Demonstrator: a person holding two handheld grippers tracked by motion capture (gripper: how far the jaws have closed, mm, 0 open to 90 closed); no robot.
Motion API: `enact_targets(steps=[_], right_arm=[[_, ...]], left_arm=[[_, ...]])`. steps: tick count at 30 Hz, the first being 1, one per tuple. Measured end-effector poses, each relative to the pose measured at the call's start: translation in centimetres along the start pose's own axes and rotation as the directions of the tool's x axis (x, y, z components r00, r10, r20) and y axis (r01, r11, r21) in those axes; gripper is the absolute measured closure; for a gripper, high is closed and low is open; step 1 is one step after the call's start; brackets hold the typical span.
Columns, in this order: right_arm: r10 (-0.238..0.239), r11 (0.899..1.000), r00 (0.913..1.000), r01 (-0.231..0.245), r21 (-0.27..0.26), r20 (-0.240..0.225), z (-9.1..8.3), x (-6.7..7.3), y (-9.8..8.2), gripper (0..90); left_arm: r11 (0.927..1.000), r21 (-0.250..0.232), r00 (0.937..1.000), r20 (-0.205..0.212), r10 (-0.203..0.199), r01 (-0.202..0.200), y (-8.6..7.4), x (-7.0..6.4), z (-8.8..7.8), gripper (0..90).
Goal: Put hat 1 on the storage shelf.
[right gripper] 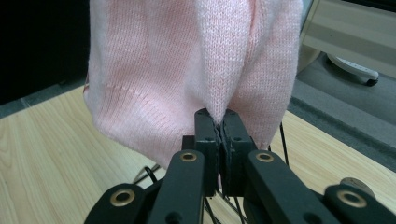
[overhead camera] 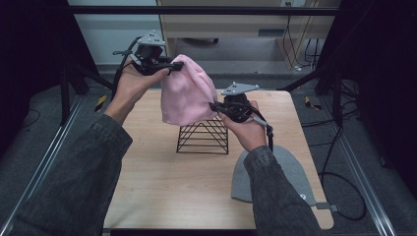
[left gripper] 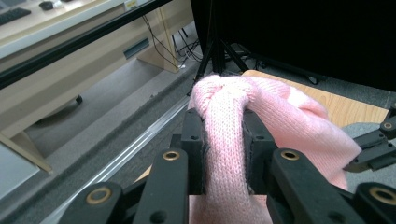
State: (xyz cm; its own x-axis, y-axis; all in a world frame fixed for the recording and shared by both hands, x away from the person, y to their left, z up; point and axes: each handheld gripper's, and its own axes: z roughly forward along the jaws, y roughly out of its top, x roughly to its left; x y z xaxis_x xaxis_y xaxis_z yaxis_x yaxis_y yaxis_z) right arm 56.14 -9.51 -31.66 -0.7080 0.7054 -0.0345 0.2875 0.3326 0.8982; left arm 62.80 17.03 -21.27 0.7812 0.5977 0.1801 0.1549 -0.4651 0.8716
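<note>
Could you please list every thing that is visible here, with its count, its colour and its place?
knitted hat: one, pink, held up in the air above the wire stand, gripped at its top and at its lower edge
wire stand: one, black, on the middle of the table, under the pink hat
flat hat: one, grey, lying on the right near part of the table, partly under the right sleeve
table: one, light wood, centre of the high view
desk: one, pale wood, behind the table on the grey floor
left tongs: one, black, shut on the bunched top of the pink hat
right tongs: one, black, shut on a fold at the hat's lower edge
sleeves: two, dark grey, coming in from the bottom
</note>
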Motion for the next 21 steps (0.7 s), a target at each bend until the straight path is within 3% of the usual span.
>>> enact_targets(steps=[5,21], right_arm=[[0.012,1.0,0.9999,-0.012,0.001,0.012,0.1,-0.4,-0.6,87.8],[-0.007,1.0,0.9997,0.006,0.03,0.025,-0.1,-0.3,-2.6,88.0]], left_arm=[[0.9994,-0.006,0.9994,-0.011,0.033,-0.033,0.3,-0.6,0.8,74.3],[0.9985,-0.015,0.9983,0.025,0.053,-0.052,-0.5,-2.2,1.1,74.2]])
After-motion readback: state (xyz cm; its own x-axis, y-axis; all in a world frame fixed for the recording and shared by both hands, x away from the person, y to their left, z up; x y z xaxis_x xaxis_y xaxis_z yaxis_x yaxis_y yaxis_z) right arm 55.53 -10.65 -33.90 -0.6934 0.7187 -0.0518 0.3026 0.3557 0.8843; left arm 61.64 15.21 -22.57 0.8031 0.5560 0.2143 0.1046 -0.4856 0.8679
